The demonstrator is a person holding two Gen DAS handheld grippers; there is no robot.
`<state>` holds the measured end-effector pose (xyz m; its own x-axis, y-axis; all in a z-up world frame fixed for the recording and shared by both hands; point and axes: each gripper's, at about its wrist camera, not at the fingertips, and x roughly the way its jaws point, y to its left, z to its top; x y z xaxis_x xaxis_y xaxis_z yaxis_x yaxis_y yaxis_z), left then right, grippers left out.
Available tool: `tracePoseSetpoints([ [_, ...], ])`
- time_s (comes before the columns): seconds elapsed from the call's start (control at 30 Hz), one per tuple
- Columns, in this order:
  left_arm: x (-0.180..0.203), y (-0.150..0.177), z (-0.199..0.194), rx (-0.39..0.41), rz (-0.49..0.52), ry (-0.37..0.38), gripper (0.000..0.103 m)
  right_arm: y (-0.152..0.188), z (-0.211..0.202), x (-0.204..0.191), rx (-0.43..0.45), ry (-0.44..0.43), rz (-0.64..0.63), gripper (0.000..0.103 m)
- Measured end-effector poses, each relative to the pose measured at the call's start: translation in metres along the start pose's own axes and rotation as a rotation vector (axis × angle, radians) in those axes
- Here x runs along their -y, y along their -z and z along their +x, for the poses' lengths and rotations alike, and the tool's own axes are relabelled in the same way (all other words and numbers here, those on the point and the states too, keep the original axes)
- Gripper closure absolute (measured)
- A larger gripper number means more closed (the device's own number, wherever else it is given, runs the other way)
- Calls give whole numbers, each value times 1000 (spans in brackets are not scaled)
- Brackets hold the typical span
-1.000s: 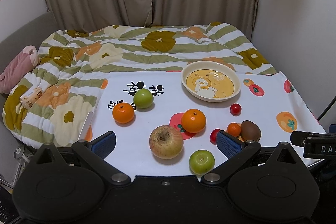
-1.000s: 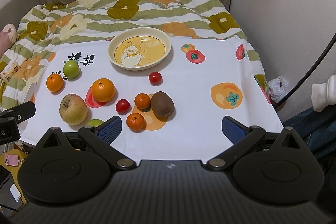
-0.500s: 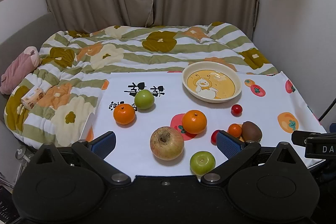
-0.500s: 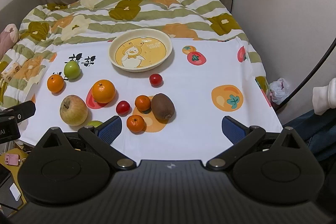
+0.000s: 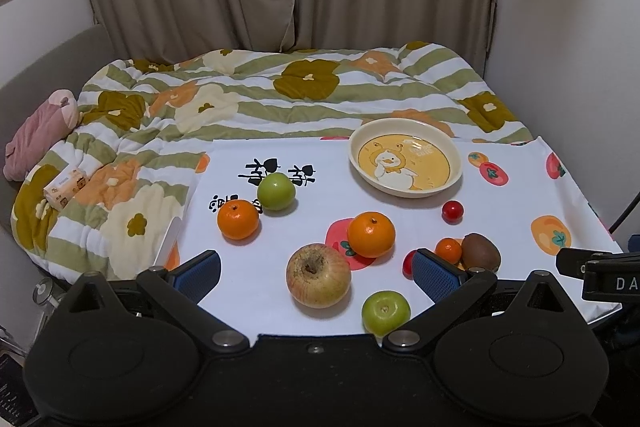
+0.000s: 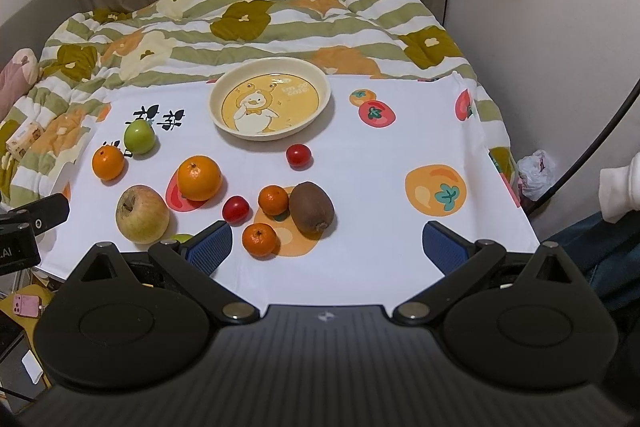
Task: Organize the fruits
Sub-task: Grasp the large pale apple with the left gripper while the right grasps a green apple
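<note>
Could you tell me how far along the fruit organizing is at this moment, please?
Nothing looks done yet: the duck plate holds no fruit. Nothing is in hand either; the left gripper and right gripper are both open and empty. All the fruit is left on the cloth, including the large apple, the kiwi and the oranges.

Dim warm indoor light from above, soft short shadows under fruit, sharp focus, fisheye bending, dark corners
</note>
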<state>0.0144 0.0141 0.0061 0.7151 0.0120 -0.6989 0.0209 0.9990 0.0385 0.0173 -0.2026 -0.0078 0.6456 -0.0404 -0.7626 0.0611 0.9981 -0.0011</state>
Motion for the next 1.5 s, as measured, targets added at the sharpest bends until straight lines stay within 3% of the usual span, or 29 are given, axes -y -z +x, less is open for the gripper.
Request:
tracePoseSetpoints([
  [0.2,-4,-2,1,-6,-5,0,0,-4,0,0,4,-14,-29,0],
  [0.53,-3,11,16,6,-13,-68,0,1,23,10,10,-103,-86,0],
  [0.73,-7,19,39,-15,37,-53,0,9,50,1,-45,-134,-68,0],
  [1.03,-17,30,87,-42,209,63,0,21,81,-36,-89,-124,33,0],
  [1.5,-30,39,152,-84,526,283,3,41,126,-97,-189,-35,213,0],
])
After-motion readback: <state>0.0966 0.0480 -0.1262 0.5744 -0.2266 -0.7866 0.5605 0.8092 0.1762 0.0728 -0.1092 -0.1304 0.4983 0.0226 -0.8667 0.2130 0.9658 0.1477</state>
